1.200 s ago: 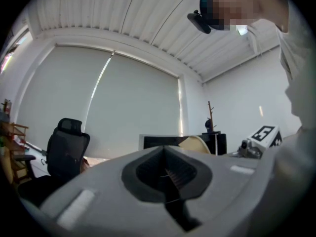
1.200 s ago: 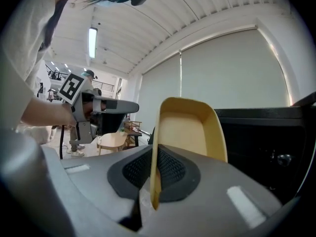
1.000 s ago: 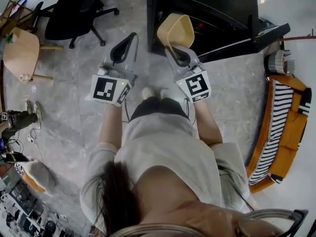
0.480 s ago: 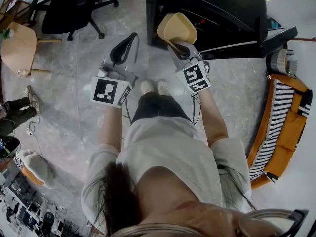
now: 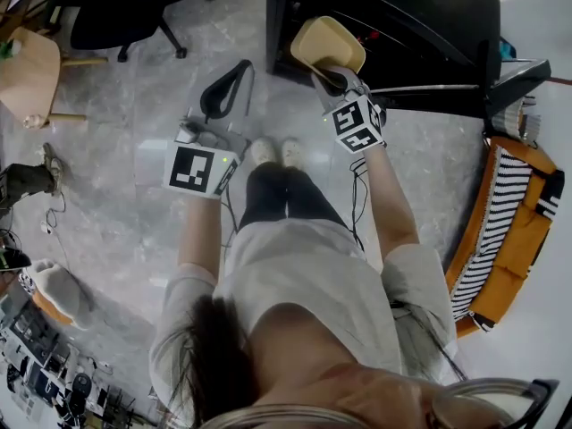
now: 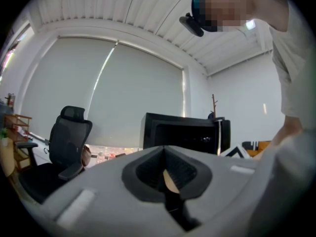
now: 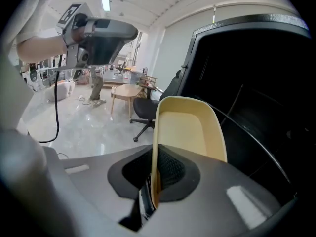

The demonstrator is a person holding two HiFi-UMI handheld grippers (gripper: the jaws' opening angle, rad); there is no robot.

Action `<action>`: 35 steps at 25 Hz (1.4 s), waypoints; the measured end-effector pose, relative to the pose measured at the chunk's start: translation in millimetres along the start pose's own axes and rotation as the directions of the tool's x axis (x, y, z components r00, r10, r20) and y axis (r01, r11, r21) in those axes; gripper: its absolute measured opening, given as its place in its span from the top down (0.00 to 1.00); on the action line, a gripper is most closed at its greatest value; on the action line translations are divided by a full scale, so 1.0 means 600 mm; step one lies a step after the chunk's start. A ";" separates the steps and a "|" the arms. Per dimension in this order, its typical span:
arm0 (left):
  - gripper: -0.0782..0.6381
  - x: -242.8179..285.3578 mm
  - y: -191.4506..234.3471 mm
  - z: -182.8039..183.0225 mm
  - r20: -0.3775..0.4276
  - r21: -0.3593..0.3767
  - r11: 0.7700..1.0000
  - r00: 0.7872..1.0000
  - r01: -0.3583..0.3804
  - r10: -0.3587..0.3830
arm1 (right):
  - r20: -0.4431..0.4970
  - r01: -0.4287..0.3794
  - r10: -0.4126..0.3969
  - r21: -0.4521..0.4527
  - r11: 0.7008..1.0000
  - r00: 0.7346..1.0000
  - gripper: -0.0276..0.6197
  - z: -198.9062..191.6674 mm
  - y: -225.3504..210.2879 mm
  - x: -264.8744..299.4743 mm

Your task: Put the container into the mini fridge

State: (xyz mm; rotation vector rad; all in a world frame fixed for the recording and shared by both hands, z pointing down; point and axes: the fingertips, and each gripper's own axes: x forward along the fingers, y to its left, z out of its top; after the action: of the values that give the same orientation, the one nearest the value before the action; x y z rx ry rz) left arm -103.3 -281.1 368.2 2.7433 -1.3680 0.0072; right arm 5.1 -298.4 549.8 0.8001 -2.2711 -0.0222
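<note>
A pale yellow plastic container (image 5: 327, 43) hangs tilted in front of the black mini fridge (image 5: 402, 12), at its open front. My right gripper (image 5: 332, 72) is shut on the container's near rim. In the right gripper view the container (image 7: 190, 130) rises from the jaws of the right gripper (image 7: 154, 157), with the dark inside of the fridge (image 7: 256, 83) right behind it. My left gripper (image 5: 239, 68) is shut and holds nothing, out over the floor left of the fridge. From the left gripper (image 6: 164, 151) the fridge (image 6: 185, 132) shows straight ahead.
The fridge door (image 5: 514, 74) stands open to the right. A black office chair (image 5: 125, 7) and a wooden stool (image 5: 31, 70) stand to the left. An orange striped sofa (image 5: 509, 231) is at the right edge. The person's feet (image 5: 273, 152) are between the grippers.
My right gripper has carried the container closer to the fridge opening and tilted further down. The left gripper has hardly shifted in the picture.
</note>
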 end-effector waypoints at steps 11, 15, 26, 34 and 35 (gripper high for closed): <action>0.89 0.009 -0.008 -0.039 -0.011 -0.023 1.000 1.000 -0.012 0.011 | -0.124 -0.038 0.026 -0.097 0.995 0.992 0.94 -0.072 -0.024 0.058; 0.89 0.011 -0.012 -0.057 -0.017 -0.020 1.000 1.000 -0.016 0.015 | -0.159 -0.049 0.027 -0.132 0.990 0.987 0.94 -0.095 -0.035 0.077; 0.89 0.008 -0.005 -0.086 -0.038 -0.031 0.999 0.998 -0.044 0.043 | -0.279 -0.077 0.013 -0.218 0.973 0.960 0.94 -0.149 -0.078 0.145; 0.89 0.012 -0.002 -0.104 -0.053 -0.041 0.998 0.997 -0.056 0.054 | -0.353 -0.083 -0.017 -0.269 0.960 0.936 0.94 -0.184 -0.112 0.179; 0.89 0.013 -0.002 -0.107 -0.055 -0.040 0.998 0.997 -0.056 0.054 | -0.359 -0.083 -0.024 -0.279 0.957 0.933 0.94 -0.187 -0.115 0.182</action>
State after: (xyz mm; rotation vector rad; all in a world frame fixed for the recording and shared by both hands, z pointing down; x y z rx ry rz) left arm -96.0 -281.9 432.4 2.6508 -1.4132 0.0555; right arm 54.1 -391.0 685.1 0.5603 -1.8757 -0.1774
